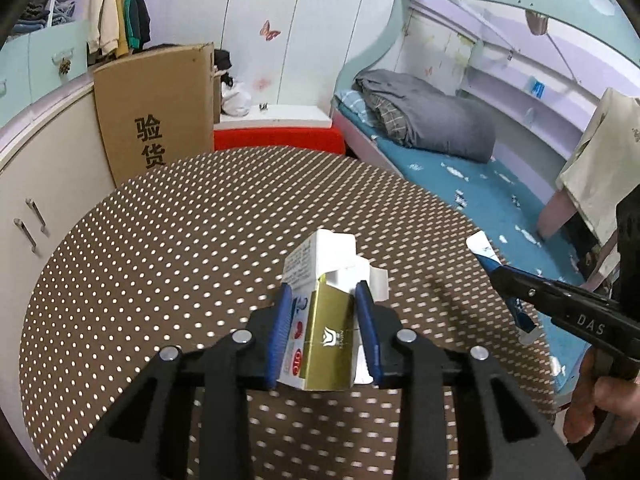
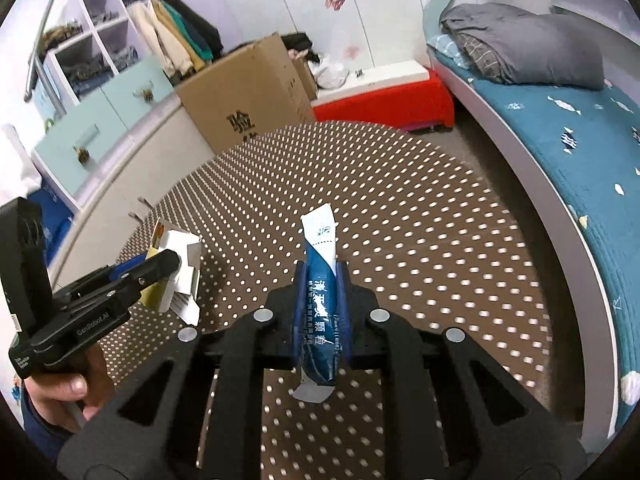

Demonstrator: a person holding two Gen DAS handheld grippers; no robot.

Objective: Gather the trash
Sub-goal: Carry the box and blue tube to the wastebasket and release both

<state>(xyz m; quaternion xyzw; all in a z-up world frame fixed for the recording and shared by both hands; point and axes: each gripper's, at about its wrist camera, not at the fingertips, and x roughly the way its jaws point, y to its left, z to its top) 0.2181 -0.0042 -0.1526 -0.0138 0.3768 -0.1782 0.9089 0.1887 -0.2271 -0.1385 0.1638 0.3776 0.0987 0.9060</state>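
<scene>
My left gripper (image 1: 323, 292) is shut on an opened gold and white carton (image 1: 326, 320), held above the brown dotted table (image 1: 160, 240); the carton's white flaps stick out past the blue pads. In the right wrist view the same left gripper (image 2: 160, 258) and its carton (image 2: 178, 276) show at the left, with a hand beneath. My right gripper (image 2: 322, 272) is shut on a blue and white sachet (image 2: 320, 300) that stands upright between the pads. That right gripper (image 1: 498, 270) with the sachet (image 1: 486, 250) appears at the right edge of the left wrist view.
A large cardboard box (image 1: 156, 120) stands beyond the table's far left edge, beside white cabinets (image 1: 40, 208). A red block (image 1: 276, 140) lies behind the table. A bed with a blue cover (image 2: 560, 152) and grey bedding (image 2: 520, 48) runs along the right.
</scene>
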